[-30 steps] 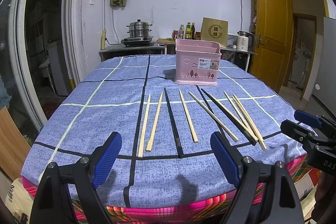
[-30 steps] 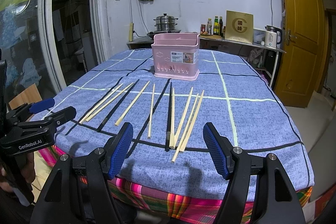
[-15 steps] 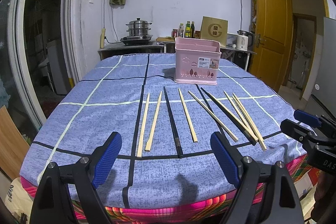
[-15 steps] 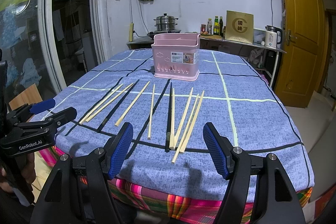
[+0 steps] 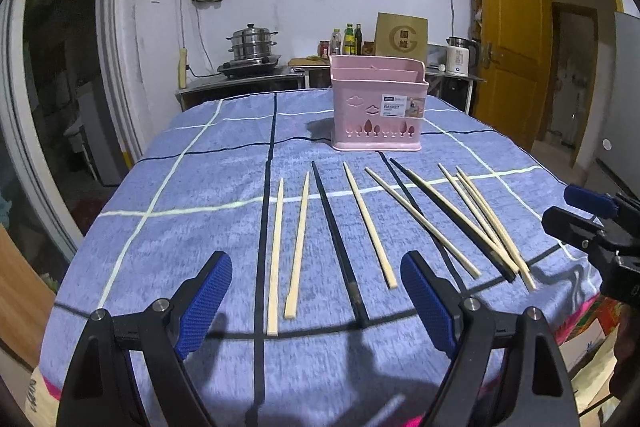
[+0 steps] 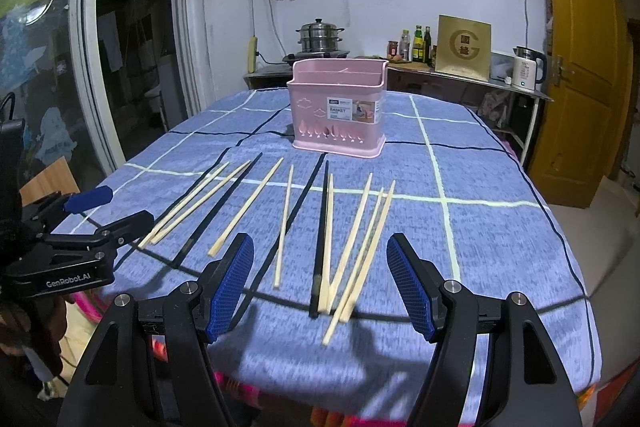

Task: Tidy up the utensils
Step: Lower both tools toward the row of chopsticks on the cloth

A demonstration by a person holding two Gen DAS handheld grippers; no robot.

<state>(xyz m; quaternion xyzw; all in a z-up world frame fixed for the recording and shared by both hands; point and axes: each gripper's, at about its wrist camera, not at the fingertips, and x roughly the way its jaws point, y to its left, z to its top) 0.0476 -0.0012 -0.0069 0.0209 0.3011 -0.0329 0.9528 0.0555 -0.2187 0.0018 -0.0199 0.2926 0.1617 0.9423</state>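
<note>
Currently the left gripper (image 5: pixel 316 303) hovers above the near edge of the table (image 5: pixel 192 187), fingers spread wide and holding nothing. Its blue pads (image 5: pixel 206 301) frame a pair of pale wooden chopsticks (image 5: pixel 286 247) and one black chopstick (image 5: pixel 340 247), all lying flat on the blue checked tablecloth (image 5: pixel 200 163). The right gripper (image 6: pixel 320 283) is likewise released and empty, positioned above the near edge further to the right. Between its fingers (image 6: pixel 410 291) lie a second black chopstick (image 6: pixel 321 235) and a fan of four pale chopsticks (image 6: pixel 360 247) whose near ends overlap.

The chopsticks form a loose row across the near half of the table, each with one end pointing to the far side. In the left wrist view, two further pale chopsticks (image 5: pixel 370 225) lie singly in the middle of the row, apart from their neighbours. In the right wrist view, the left gripper appears at the left edge, just beside the leftmost pale pair.

The pink utensil basket (image 5: pixel 378 103) stands upright on the far half of the table, well apart from the chopsticks. Its interior dividers are visible at the rim; the contents cannot be determined. A printed label (image 6: pixel 352 111) faces the near side.

Behind the table, a counter (image 5: pixel 248 79) along the far wall carries a steel steamer pot (image 5: pixel 252 43), several bottles (image 5: pixel 350 41), a brown box (image 5: pixel 402 35) and a white kettle (image 5: pixel 458 57). A yellow door (image 6: pixel 580 67) stands at the right
</note>
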